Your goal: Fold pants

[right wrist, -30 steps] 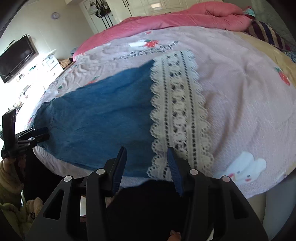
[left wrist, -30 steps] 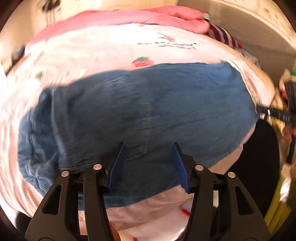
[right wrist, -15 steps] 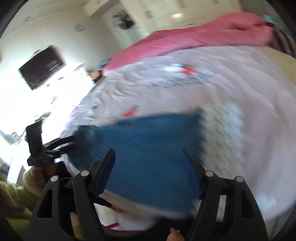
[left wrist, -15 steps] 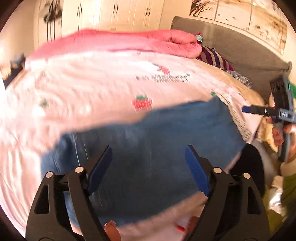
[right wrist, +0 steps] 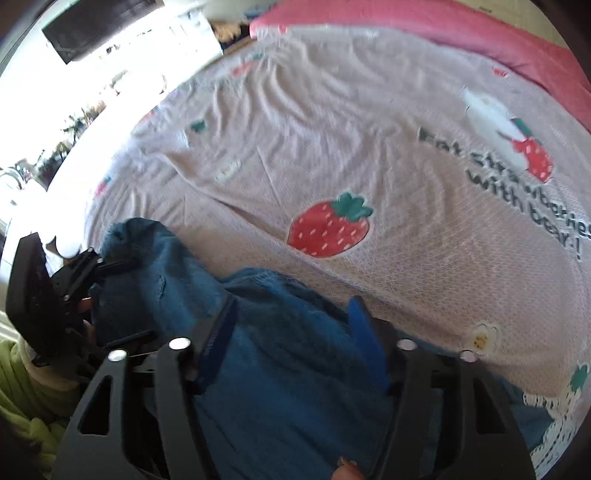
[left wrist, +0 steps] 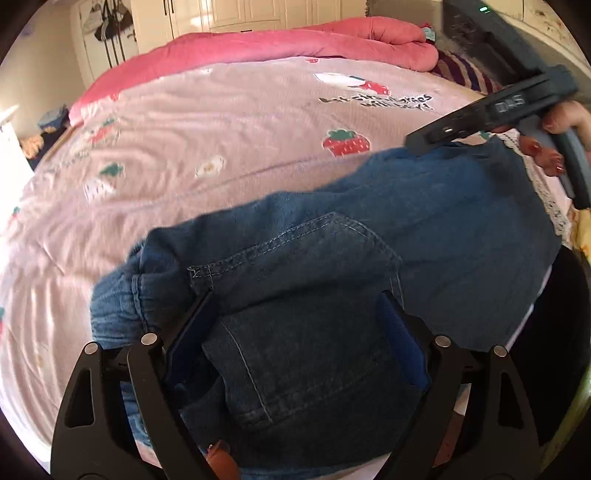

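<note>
Blue denim pants point(left wrist: 461, 229) lie crumpled on the pink strawberry-print bedspread point(left wrist: 184, 129). My left gripper point(left wrist: 295, 299) hovers over the back pocket at the waist end; its jaws are opening wide and the pads do not press the cloth. My right gripper point(left wrist: 417, 144), held by a hand with red nails, reaches in from the upper right, its tip at the pants' far edge. In the right wrist view, my right gripper point(right wrist: 291, 306) is closing with denim point(right wrist: 295, 369) between its jaws. My left gripper point(right wrist: 129, 301) shows at the left, by the bunched waist.
A rolled pink quilt point(left wrist: 295, 40) and a striped pillow point(left wrist: 465, 70) lie along the far side of the bed. A white lace-trimmed cloth point(left wrist: 546, 199) sits under the pants' right end. Wardrobe doors point(left wrist: 240, 11) stand behind. A wall TV point(right wrist: 92, 26) hangs at the left.
My left jaws have spread much wider over the waist end. My right gripper swept from the lace strip at the leg end to the pants' far edge, rolling as it went.
</note>
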Available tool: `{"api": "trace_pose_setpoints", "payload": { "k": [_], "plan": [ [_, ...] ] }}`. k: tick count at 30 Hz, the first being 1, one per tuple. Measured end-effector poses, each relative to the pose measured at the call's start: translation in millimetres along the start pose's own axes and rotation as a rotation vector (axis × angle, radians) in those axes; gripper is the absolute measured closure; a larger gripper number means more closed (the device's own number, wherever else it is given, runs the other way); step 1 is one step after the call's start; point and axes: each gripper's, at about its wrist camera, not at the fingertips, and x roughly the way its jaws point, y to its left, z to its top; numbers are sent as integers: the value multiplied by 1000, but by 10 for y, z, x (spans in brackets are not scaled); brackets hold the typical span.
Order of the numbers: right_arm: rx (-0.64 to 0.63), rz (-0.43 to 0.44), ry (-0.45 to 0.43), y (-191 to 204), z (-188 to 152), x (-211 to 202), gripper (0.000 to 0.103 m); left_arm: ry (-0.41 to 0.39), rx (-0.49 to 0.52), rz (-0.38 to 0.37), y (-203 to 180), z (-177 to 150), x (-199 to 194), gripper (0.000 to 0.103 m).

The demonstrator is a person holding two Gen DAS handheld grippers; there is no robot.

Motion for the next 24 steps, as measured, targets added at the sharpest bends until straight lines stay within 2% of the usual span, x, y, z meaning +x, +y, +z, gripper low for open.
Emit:
{"api": "trace_pose_setpoints", "payload": {
  "k": [4,6,8,11,13,19,21,22,23,24],
  "plan": [
    [-9,14,64,61,31,166,71,-14,-10,-12,-1,-15,-39,23],
    [-5,10,64,74,43,195,81,-18,-14,-20,1,-33,-46,23],
    [16,4,28,55,72,190,99,-21,-17,-24,0,-23,-47,23],
    [57,-9,-79,-24,102,29,100,-26,-30,-37,19,-23,-53,23],
    [75,-6,-121,-58,131,-22,100,-30,-39,-45,34,-21,-46,23],
    [68,-74,-118,-111,115,145,100,-28,-32,-34,8,-35,-33,23],
    [85,-48,-150,-152,62,102,98,-28,-33,-32,9,-34,-25,23],
    [115,-34,-180,-198,17,13,88,-28,-34,-31,13,-32,-15,23],
    [140,-26,-216,-246,-27,-89,73,-30,-35,-28,15,-33,-10,23],
    [163,-18,-262,-299,-86,-219,69,-33,-38,-27,18,-30,-7,23]
  ]
}}
